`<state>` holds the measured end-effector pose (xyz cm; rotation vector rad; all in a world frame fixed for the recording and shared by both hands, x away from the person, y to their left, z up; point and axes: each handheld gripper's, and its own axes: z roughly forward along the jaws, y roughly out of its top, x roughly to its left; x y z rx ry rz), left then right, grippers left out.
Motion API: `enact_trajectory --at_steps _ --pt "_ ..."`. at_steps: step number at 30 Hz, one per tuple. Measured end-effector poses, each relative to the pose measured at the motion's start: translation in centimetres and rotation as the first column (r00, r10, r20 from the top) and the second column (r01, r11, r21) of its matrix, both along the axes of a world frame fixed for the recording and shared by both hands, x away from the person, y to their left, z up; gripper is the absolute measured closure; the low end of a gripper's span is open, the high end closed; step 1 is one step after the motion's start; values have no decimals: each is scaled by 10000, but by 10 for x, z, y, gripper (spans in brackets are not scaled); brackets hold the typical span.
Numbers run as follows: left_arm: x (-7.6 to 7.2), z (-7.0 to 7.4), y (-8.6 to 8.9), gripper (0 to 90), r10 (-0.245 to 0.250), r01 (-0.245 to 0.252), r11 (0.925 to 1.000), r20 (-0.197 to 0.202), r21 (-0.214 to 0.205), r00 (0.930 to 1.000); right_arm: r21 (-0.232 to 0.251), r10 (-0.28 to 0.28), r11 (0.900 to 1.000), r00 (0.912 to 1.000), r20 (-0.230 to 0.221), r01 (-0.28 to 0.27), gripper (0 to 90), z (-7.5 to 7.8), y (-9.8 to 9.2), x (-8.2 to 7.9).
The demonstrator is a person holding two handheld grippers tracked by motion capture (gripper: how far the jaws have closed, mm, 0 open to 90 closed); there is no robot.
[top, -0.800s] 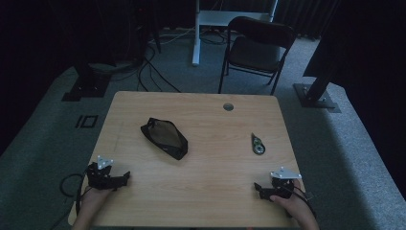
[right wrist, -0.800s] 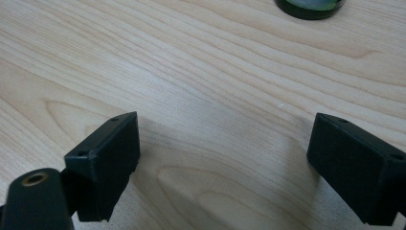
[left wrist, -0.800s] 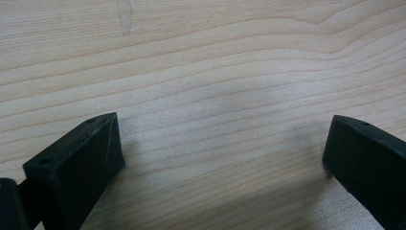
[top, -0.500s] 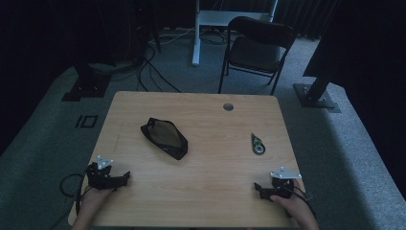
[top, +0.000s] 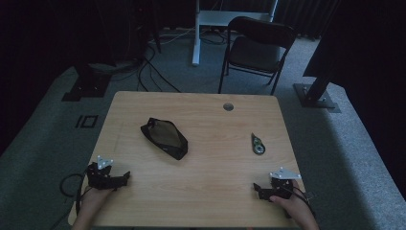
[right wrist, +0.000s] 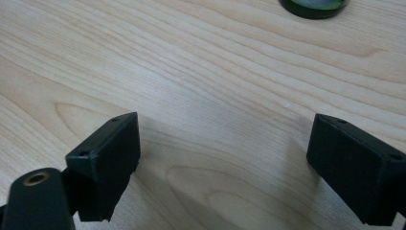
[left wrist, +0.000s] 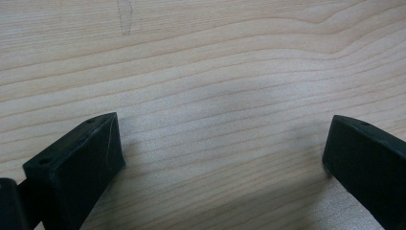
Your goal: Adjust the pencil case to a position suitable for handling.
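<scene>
From the high view, nothing has shifted against the two earlier pictures: the left gripper (top: pixel 125 175) and the right gripper (top: pixel 257 188) rest at the near corners of the table (top: pixel 206 196), each in a hand, and the pouch (top: pixel 164 137) and the small tool (top: pixel 257 144) lie where they lay. That stillness suggests, as a judgement, that the work has not begun and both hands wait at their start places. The tool sits right of centre, ahead of the right gripper and apart from it, and is the nearer thing to that hand; its long axis runs almost straight away from the person, tilted slightly, with the pointed end toward the far edge and the round end toward the near edge. The pouch lies left of centre, its long axis slanting from far-left to near-right, well apart from the tool. A round hole (top: pixel 228 106) shows near the far edge, and a chair (top: pixel 258 50) stands beyond the table. In the left gripper view the jaws stand wide apart over bare wood, nothing between them. In the right gripper view the jaws are likewise spread wide and empty, and the dark round end of the tool (right wrist: pixel 313 6) peeks in at the top edge, ahead and clear of the jaws.
</scene>
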<state>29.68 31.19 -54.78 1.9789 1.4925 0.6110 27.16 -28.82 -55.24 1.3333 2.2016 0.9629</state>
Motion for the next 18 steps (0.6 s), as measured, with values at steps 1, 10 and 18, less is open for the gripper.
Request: enact_trajectory --at_steps 1,10,18 --pt "0 0 0 2 -2 2 10000 0 2 10000 1 10 10000 10000 -37 -10 109 0 1 0" --pt "0 0 0 3 -4 4 10000 -3 5 10000 17 196 9998 9997 166 -197 110 6 11 5" --pt "0 0 0 2 -3 3 10000 -1 4 10000 104 257 9996 9996 151 -258 110 7 19 11"
